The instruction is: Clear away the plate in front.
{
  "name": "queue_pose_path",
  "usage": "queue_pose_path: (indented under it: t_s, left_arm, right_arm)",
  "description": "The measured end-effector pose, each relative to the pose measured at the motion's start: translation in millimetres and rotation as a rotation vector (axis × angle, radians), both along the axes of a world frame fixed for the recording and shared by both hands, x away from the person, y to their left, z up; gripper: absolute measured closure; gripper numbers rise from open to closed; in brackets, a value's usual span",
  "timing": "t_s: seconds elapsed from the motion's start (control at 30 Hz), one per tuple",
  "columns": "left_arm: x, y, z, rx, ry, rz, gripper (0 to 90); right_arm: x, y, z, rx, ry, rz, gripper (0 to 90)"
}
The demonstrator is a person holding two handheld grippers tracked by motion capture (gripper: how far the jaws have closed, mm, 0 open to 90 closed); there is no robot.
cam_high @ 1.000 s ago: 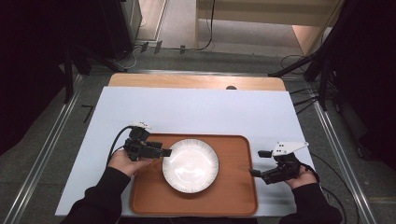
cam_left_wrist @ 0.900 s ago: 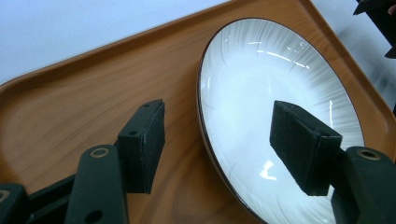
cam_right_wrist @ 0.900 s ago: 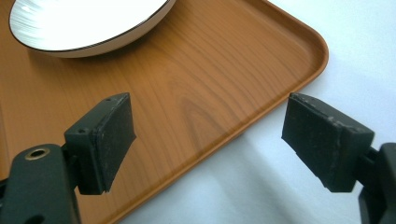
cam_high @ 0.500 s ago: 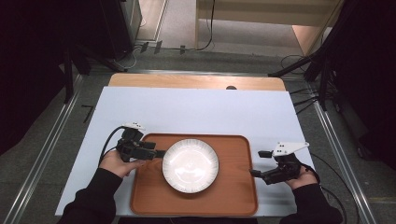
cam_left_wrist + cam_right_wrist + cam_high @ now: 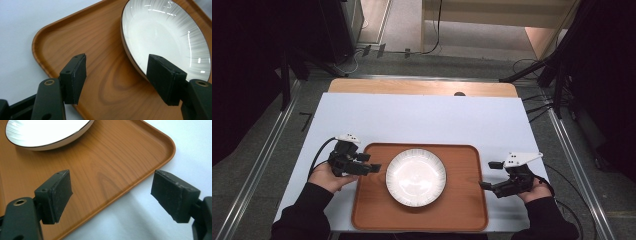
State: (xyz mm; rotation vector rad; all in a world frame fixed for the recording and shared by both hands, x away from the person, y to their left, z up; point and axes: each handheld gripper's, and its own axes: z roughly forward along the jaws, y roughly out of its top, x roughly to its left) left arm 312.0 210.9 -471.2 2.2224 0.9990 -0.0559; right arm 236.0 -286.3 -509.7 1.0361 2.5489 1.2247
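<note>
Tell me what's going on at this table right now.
A person holds a gripper in each hand on either side of a wooden tray carrying a white plate. The left gripper, fingers just opening with nothing between them, sits over the tray's left edge near the plate. The right gripper is open at the tray's right edge.

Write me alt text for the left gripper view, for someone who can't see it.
A white ribbed plate with a dark rim sits on a brown wooden tray, seen close from the left hand-held gripper. Its two black jaws stand open over the tray with nothing between them, the right-hand one in front of the plate's edge. The tray rests on a pale blue table.
</note>
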Motion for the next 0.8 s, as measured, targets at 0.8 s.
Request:
queue_pose_path:
  t_s: [0.8]
  left_arm:
    - [-16.3, 37.7, 5.8, -0.027, -0.038, 0.054, 28.9]
  right_arm:
    - [-0.7, -0.5, 0.2, -0.001, 0.000, -0.003, 17.7]
